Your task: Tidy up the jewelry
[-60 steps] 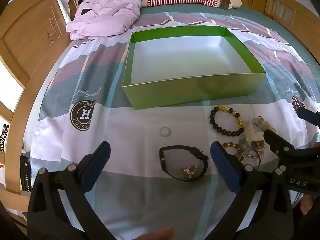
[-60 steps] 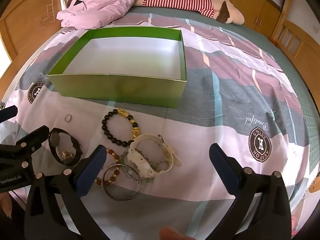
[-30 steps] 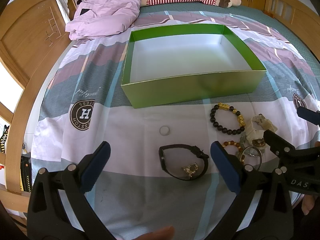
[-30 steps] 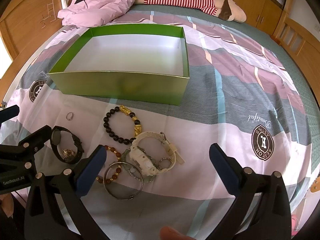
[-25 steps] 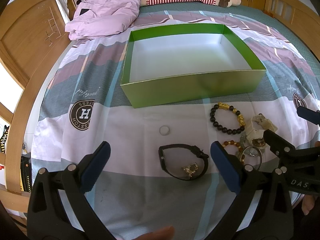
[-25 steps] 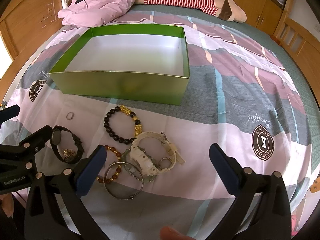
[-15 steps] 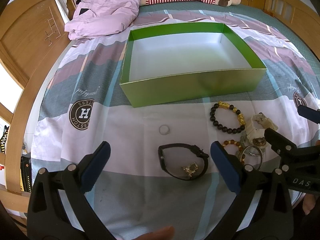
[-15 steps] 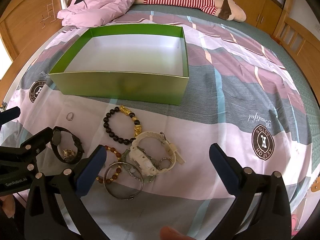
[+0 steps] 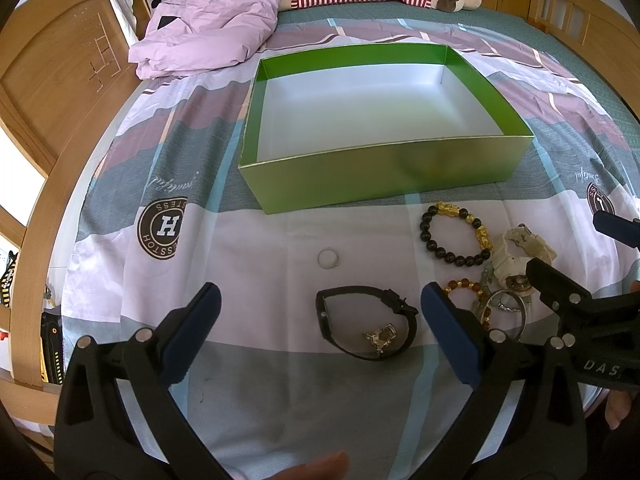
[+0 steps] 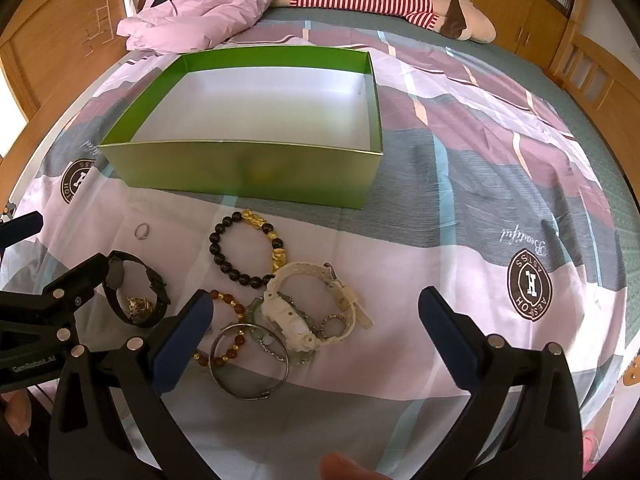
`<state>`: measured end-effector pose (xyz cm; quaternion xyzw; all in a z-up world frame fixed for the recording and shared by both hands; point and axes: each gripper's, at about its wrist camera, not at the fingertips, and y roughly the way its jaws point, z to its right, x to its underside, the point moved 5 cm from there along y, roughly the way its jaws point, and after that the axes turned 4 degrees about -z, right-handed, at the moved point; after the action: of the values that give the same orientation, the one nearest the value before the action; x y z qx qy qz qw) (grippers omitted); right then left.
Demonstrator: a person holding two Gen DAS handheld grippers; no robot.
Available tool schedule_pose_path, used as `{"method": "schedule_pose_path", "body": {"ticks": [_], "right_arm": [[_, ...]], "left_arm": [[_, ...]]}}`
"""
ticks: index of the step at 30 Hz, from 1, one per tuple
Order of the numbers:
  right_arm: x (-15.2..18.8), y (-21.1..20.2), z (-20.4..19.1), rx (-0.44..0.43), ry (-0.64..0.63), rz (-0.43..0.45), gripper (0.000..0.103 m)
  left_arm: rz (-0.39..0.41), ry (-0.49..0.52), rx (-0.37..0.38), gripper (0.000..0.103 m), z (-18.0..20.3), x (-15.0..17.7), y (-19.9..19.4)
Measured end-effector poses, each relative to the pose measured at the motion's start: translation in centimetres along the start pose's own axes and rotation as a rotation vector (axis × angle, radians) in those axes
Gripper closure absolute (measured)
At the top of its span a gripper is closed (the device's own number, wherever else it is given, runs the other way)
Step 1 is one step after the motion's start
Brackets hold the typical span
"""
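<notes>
Bedsheet (image 9: 256,280) carries loose jewelry before empty green box (image 9: 384,176). Left tool (image 9: 316,320) and right tool (image 10: 312,320) gape wide, holding nothing. Black watch (image 9: 366,328): light, springy; pinch its strap.

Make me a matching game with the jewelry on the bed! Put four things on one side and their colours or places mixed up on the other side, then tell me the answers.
Things:
1. box
2. small ring
3. bead bracelet
4. black watch

Clues:
A. black beads with gold charms
B. lies alone on the sheet between the box and the black watch
C. green outside, white inside, nothing in it
D. has a little gold-coloured piece lying inside its loop

Answers: 1-C, 2-B, 3-A, 4-D
</notes>
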<state>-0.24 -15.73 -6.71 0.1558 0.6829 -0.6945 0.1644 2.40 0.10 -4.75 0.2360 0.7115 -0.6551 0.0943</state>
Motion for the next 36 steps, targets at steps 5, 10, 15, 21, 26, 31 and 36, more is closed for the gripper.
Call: {"method": "schedule_pose_path", "body": {"ticks": [5,10,15,21,26,31,36], "right_arm": [[0.0,0.0,0.0,0.000,-0.002,0.000,0.001],[0.0,0.0,-0.1,-0.001,-0.003,0.002,0.001],[0.0,0.1,-0.1,-0.003,-0.004,0.002,0.001],[0.0,0.2,-0.1,-0.004,-0.004,0.004,0.001],[-0.4,-0.2,0.7,0.105,-0.006,0.043,0.001],[-1.5,-0.4,4.5,0.125,0.074,0.058,0.006],[-0.9,1.3,5.2,0.046,0.095,-0.042,0.049]], "left_arm": [[0.000,0.000,-0.001,0.002,0.0,0.0,0.0],[-0.001,0.001,-0.001,0.002,0.0,-0.1,0.0],[-0.002,0.001,-0.001,0.002,0.0,-0.1,0.0],[-0.002,0.001,-0.002,0.002,0.0,0.0,0.0],[0.017,-0.016,-0.008,0.002,-0.5,-0.2,0.1],[0.039,-0.092,0.063,0.002,-2.5,-0.7,-0.2],[-0.052,-0.095,0.121,0.037,-2.4,-0.4,1.2]]}}
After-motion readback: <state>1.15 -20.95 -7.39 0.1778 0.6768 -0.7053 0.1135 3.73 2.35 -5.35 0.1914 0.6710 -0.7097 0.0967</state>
